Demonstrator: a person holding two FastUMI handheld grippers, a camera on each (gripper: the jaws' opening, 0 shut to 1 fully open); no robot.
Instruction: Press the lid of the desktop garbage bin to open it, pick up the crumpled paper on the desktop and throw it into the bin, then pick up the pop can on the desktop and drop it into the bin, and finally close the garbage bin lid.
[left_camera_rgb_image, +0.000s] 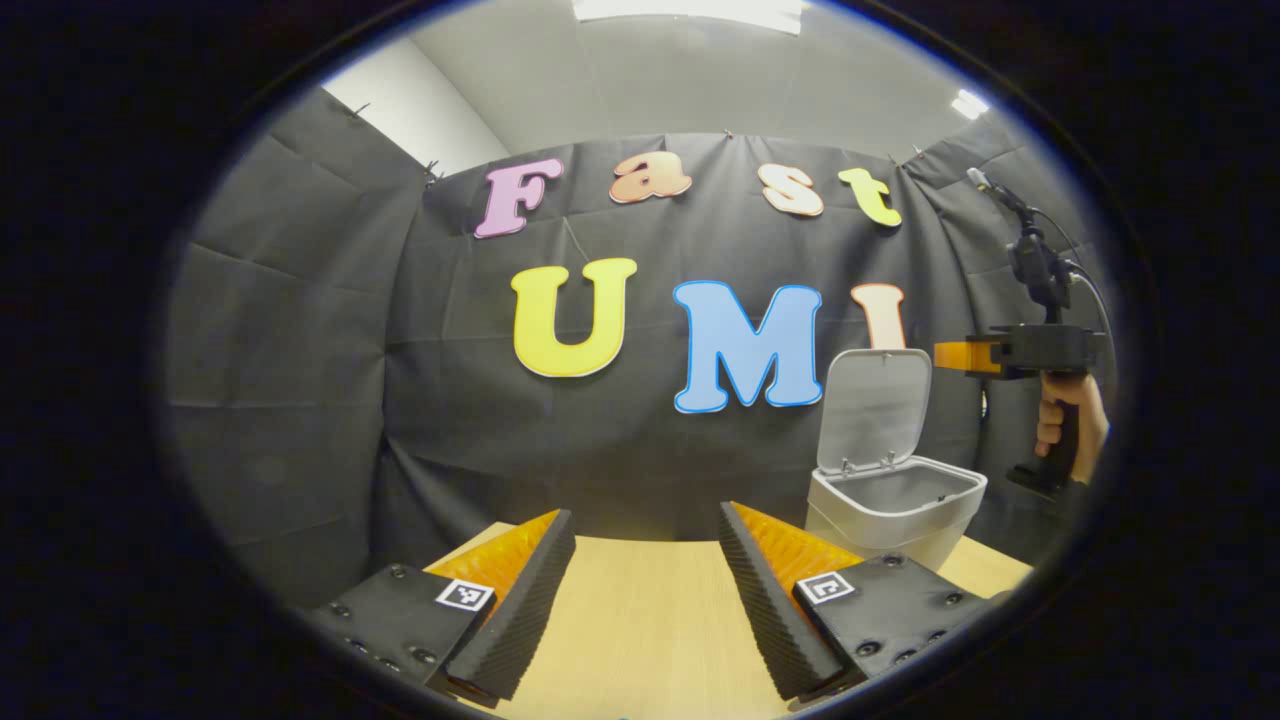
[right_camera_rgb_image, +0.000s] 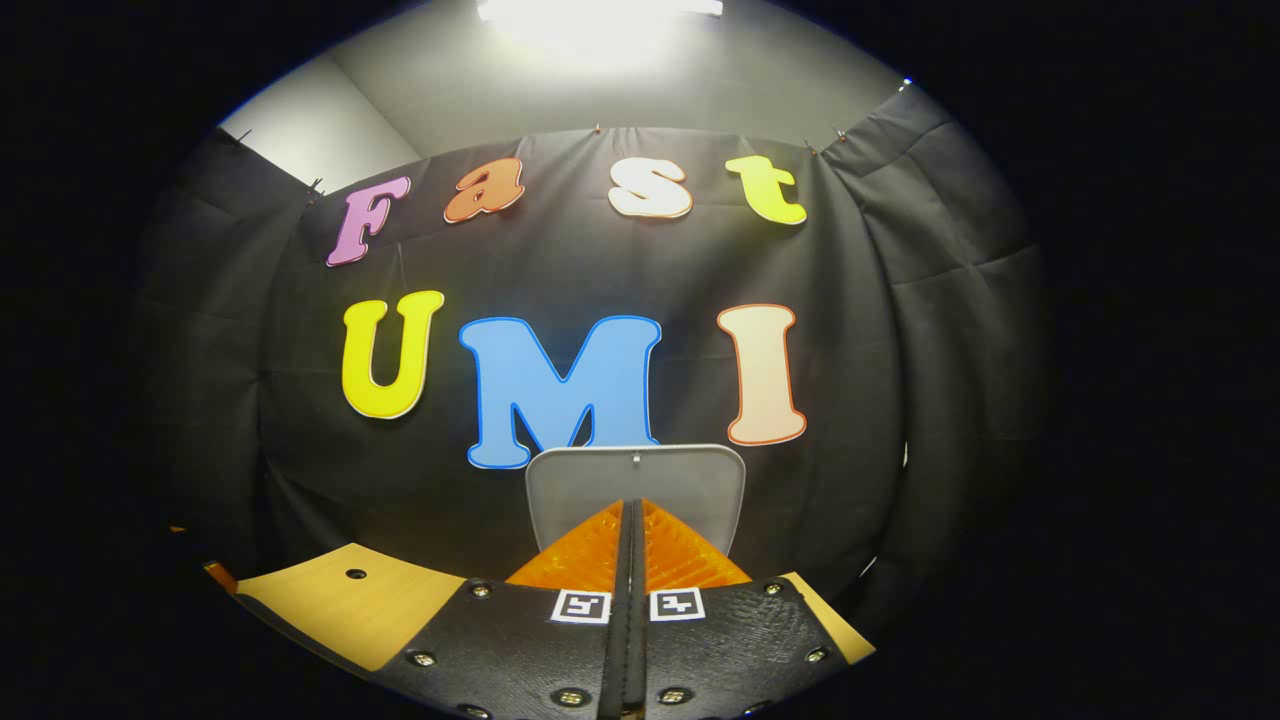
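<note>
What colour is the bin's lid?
Light grey lid, standing open; clearest in the left gripper view.

Each gripper carries two wedge-shaped fingers with ribbed, sawtooth inner faces, bolted to flat black plates studded with round screws. A small square black-and-white marker sits on every plate of the left gripper (left_camera_rgb_image: 648, 610) and the right gripper (right_camera_rgb_image: 630, 560). Seen from afar, the right gripper has a boxy black body, a pistol handle, a mast and a thin cable.

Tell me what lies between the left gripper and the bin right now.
Only bare tabletop. In the left gripper view, the open left gripper sits short of the garbage bin, whose lid stands raised.
</note>
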